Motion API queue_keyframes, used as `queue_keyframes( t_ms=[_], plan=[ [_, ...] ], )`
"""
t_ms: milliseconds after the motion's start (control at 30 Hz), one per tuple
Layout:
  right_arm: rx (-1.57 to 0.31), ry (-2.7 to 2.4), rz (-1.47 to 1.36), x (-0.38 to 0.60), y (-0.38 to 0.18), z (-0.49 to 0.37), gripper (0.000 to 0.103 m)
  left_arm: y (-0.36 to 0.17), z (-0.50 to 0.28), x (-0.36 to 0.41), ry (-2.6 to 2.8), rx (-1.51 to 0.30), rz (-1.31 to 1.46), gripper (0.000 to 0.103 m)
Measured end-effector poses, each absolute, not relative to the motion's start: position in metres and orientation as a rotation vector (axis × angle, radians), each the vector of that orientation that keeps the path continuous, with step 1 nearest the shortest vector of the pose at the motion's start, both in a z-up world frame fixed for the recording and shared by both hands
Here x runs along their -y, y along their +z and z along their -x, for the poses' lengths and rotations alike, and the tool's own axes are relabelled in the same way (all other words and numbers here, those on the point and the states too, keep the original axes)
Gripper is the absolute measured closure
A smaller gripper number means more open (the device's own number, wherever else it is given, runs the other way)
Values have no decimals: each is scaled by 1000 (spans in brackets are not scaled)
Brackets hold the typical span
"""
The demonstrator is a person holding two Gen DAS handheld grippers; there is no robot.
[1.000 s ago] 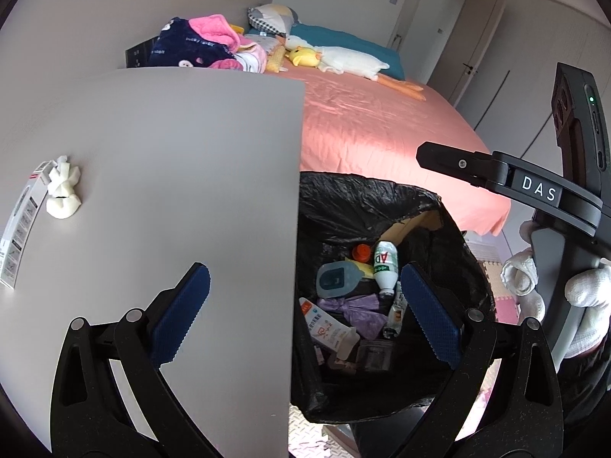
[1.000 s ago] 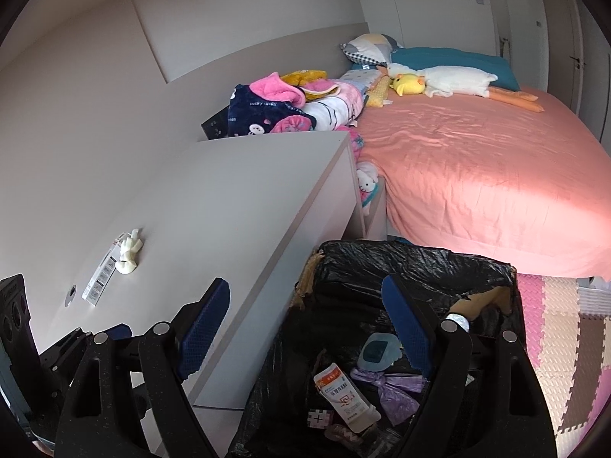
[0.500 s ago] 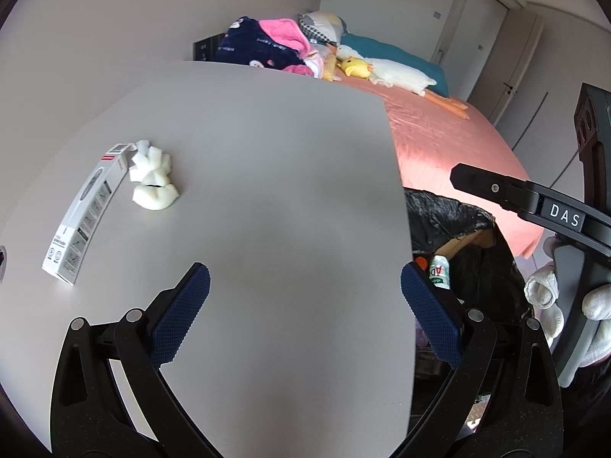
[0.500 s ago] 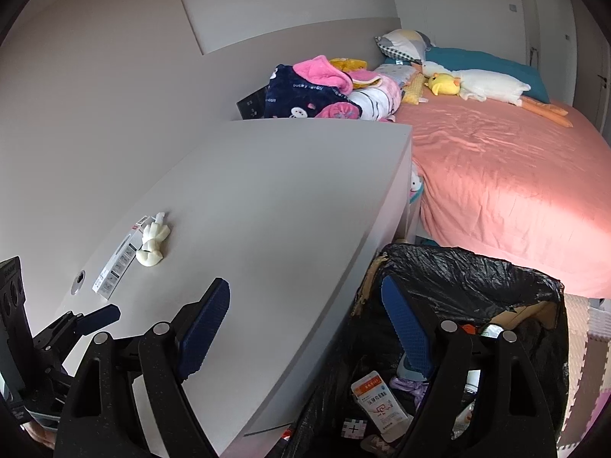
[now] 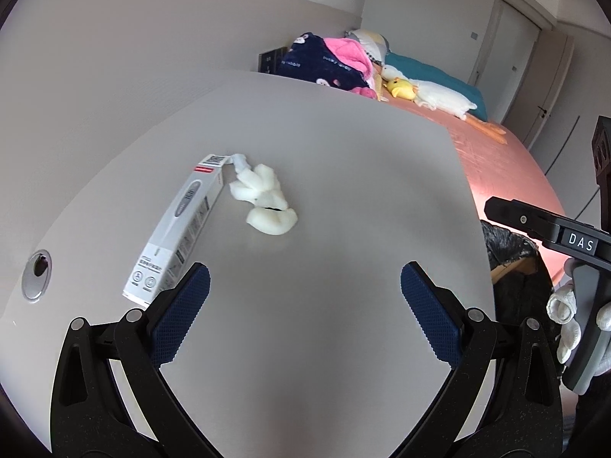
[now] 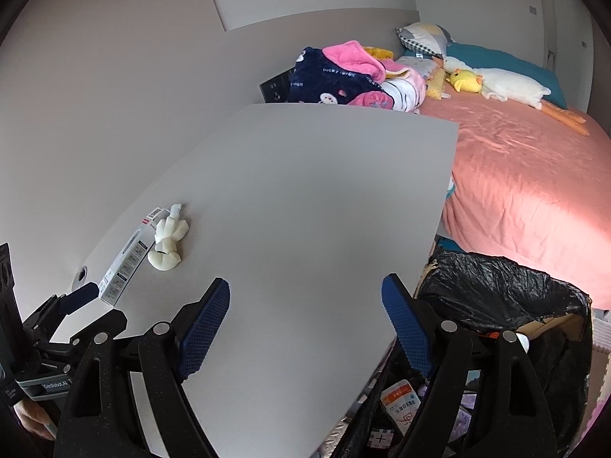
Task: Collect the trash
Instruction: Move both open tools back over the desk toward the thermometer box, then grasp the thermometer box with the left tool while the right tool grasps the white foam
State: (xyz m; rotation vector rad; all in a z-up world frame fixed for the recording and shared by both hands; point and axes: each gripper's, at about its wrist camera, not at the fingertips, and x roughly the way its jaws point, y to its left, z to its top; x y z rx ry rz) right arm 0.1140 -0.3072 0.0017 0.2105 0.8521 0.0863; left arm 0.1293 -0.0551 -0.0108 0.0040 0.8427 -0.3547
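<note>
A long white carton lies on the grey desk, with a crumpled white tissue wad touching its right side. My left gripper hovers open over the desk just short of both, nothing between its blue pads. My right gripper is open and empty near the desk's right edge. The black-lined trash bin stands beside the desk, holding a bottle and wrappers.
A round cable hole sits at the desk's left. A pink bed with a pile of clothes and a plush duck lies beyond. A gloved hand holds the right gripper's handle.
Both grippers have swung left, from over the trash bin to over the desk. The carton and tissue now lie much closer to the left gripper. Jaws unchanged.
</note>
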Motion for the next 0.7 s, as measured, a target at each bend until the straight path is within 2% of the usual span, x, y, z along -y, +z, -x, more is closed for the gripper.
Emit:
queue_keyframes(
  t_ms=[333,700],
  plan=[
    [-887,126,-172,265,-7,-145,21,-23,-160,9,-242,-863,-26,6],
    [-935,188,-132,213,-16,-181,27,-42,-186,-12,-211,-910,-31,6]
  ],
)
